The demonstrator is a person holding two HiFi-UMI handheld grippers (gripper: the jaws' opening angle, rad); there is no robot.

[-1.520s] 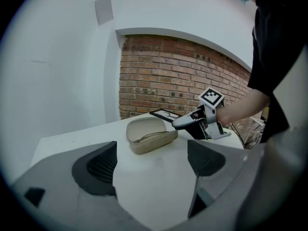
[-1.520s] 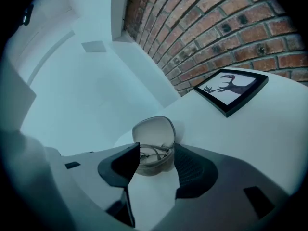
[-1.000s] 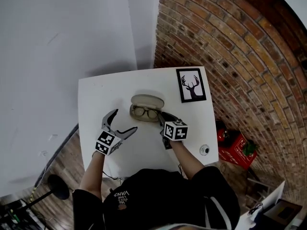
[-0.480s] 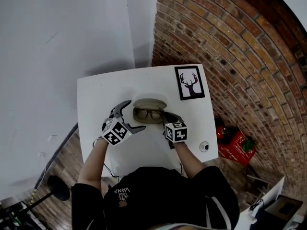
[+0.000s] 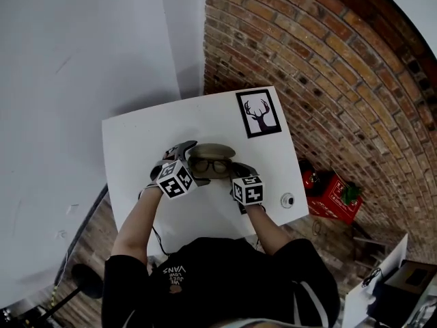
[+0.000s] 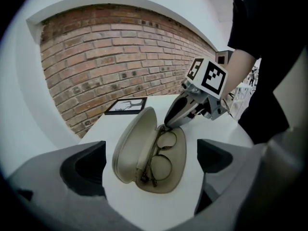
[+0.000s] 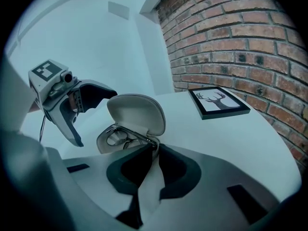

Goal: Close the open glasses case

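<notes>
Case (image 6: 154,153) open, glasses (image 6: 161,155) inside, lid (image 6: 132,141) raised; right gripper (image 7: 151,148) pinching its end; left gripper (image 6: 150,161) jaws just opening, spread wide before it; closing not yet begun.

The left gripper's (image 6: 150,160) jaws have just been opening and stand wide either side of an open beige oval glasses case (image 6: 131,146) holding thin round-rimmed spectacles (image 6: 161,161). The right gripper's (image 6: 169,122) closed grey tips sit at its far end.

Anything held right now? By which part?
Right gripper, jaws just closed in, pinches the glasses case at its lower half's end rim. Left gripper holds nothing; its jaws, just opened wider, flank it.
</notes>
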